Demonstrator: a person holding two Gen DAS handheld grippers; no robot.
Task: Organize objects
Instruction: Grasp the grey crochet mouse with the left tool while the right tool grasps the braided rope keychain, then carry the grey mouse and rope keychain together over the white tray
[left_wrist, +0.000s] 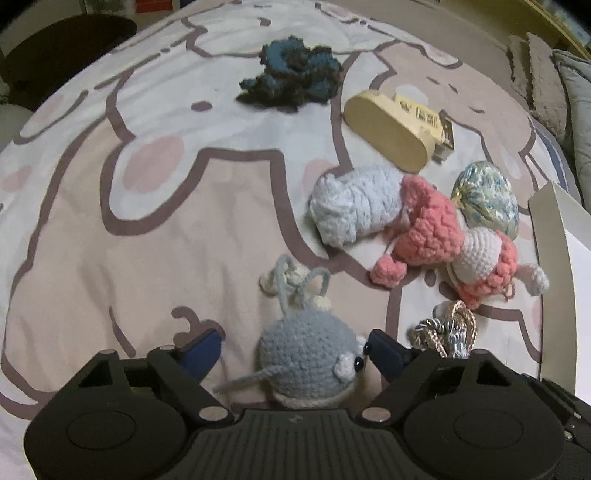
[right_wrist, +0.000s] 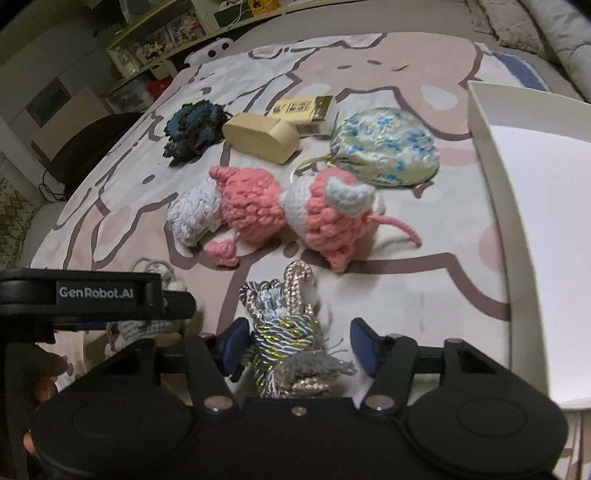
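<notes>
Both grippers point down at the bed (left_wrist: 155, 229), each straddling a toy. In the left wrist view my left gripper (left_wrist: 293, 345) has the grey crochet whale (left_wrist: 306, 354) sitting between its fingers at lower centre of frame; the right-hand finger (left_wrist: 384, 350) touches the whale right by its eye, the left-hand finger (left_wrist: 207, 349) stands clear of it with a visible gap, so the fingers are open fairly wide and not gripping yet. The whale's yarn loop points toward the top of the frame, away from the gripper. In the right wrist view my right gripper (right_wrist: 299, 343) has the tassel knot bundle (right_wrist: 288, 332) between its fingers at lower centre; its long axis runs up the frame, looped end far, tassel end near the gripper body. The left-hand finger (right_wrist: 236, 339) is against or just beside the cords, the right-hand finger (right_wrist: 364, 343) is clearly apart, so about half open, nothing clamped. The bundle sits off-centre toward the left-hand finger, so I judge closing will drag it sideways a bit. The white box (right_wrist: 491, 155) lies at the right edge of both views, nearer the right gripper, so the tassel probably goes in first. The pink crochet doll (right_wrist: 280, 210), the brocade pouch (right_wrist: 388, 147) and the wooden oval box (right_wrist: 258, 136) lie farther up the frame, untouched.
</notes>
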